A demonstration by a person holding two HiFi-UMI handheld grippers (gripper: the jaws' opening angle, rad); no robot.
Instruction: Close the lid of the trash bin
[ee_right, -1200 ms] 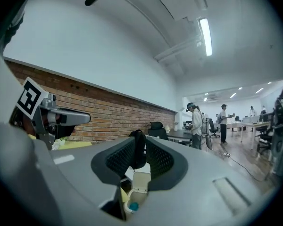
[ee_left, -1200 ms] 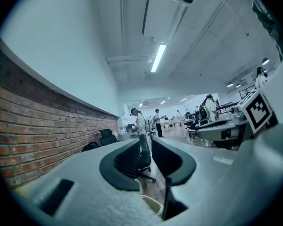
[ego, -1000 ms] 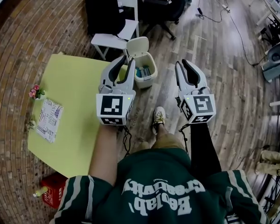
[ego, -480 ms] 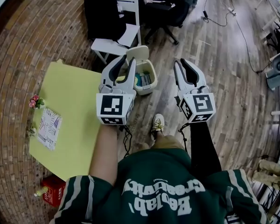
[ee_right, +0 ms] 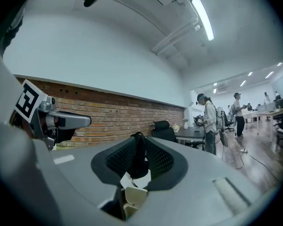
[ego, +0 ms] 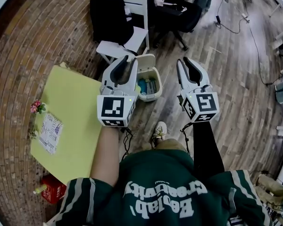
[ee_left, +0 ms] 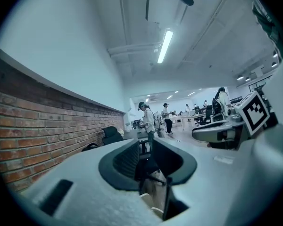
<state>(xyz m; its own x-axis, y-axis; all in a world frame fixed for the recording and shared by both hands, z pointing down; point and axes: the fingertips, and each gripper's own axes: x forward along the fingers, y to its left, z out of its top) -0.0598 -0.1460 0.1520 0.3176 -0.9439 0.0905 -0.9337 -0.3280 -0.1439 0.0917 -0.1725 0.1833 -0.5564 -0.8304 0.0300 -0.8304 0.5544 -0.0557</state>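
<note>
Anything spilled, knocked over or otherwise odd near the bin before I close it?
Nothing stands out. The trash bin stands upright beside the yellow table, with its lid swung up and open, not yet closed. No spill shows around it.

White lettering runs in two lines across the person's green sweatshirt (ego: 160,197). It sits upside down in the head view and is too distorted to read with certainty. Black-and-white square markers, patterns rather than words, show on the cubes of the left tool (ego: 129,62) and right tool (ego: 185,62). Print on the leaflet (ego: 50,133) lying on the yellow counter (ego: 80,107) is too small to read.
</note>
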